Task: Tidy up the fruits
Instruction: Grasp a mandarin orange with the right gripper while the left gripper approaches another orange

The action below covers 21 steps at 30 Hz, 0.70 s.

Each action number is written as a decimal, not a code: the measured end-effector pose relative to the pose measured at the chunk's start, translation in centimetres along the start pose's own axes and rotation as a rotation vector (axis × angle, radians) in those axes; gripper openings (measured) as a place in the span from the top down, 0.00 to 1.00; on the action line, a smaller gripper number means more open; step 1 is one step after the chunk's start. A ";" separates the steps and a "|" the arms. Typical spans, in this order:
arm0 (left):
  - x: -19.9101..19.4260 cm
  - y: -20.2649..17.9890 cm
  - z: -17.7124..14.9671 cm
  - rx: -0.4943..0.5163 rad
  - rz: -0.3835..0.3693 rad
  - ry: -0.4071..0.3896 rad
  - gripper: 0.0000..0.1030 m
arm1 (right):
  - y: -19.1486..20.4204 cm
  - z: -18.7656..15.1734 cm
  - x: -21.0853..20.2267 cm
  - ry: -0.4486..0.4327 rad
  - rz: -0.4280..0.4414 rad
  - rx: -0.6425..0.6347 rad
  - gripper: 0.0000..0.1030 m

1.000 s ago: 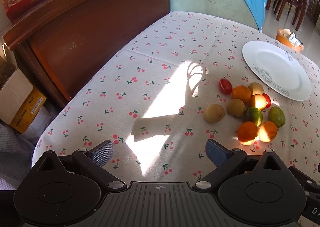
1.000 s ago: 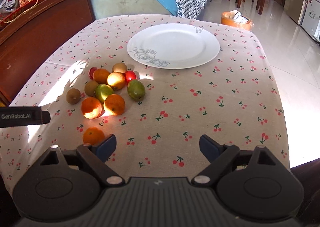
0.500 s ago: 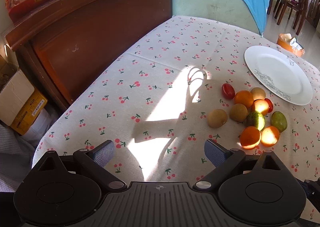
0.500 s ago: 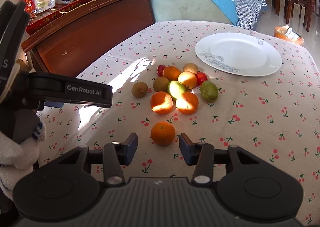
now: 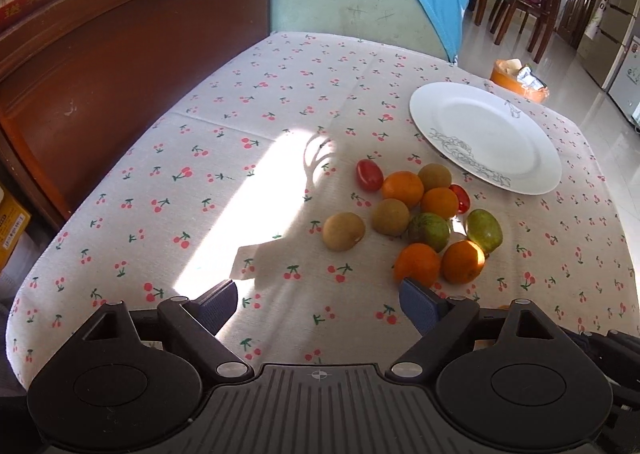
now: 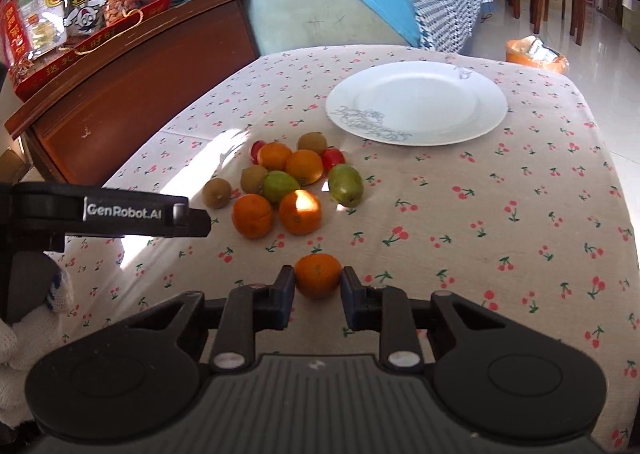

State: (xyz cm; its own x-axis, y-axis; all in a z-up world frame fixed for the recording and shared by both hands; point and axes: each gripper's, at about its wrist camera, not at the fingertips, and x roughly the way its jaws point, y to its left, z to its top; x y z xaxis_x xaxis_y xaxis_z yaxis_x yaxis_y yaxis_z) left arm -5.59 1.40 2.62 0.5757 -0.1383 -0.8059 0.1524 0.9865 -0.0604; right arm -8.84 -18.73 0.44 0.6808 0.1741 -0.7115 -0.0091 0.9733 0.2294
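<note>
**Black handheld grippers and a white knit glove**

Both grippers are matte black plastic with ribbed centre plates, round side discs and silver screws. The left gripper (image 5: 316, 300) has dark blue padded fingertips (image 5: 416, 304). White "GenRobot.AI" lettering marks its side. A white knit glove (image 6: 24, 326), flecked blue, covers the hand.

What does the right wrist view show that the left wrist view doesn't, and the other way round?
Right wrist only: the right gripper shut on a lone orange, and the left gripper's body at the left edge. Left wrist only: the left gripper open over bare tablecloth. Both: the empty plate and the fruit pile beside it.
</note>
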 end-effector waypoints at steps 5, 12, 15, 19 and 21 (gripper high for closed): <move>0.5 -1.2 -0.1 0.024 -0.056 -0.010 0.20 | -1.8 0.3 -0.2 -0.030 -0.014 0.068 0.76; 1.2 -2.6 -0.3 0.072 -0.091 -0.025 0.29 | -1.8 0.1 0.2 -0.032 0.007 0.055 0.67; 1.7 -2.9 -0.5 0.089 -0.089 -0.023 0.38 | -1.7 0.0 0.3 -0.027 0.017 0.046 0.65; 2.3 -3.0 -0.6 0.088 -0.096 -0.026 0.41 | -1.5 -0.1 0.6 -0.025 0.029 0.033 0.65; 2.4 -3.0 -0.6 0.085 -0.102 -0.035 0.44 | -1.3 -0.1 0.9 -0.027 0.025 0.020 0.65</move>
State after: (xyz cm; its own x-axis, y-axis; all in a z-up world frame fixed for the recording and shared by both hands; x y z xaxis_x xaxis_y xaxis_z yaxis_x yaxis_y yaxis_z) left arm -5.15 -1.89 0.54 0.5810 -0.2420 -0.7771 0.2785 0.9562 -0.0895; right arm -8.35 -19.85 -0.56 0.7000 0.1944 -0.6872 -0.0121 0.9653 0.2608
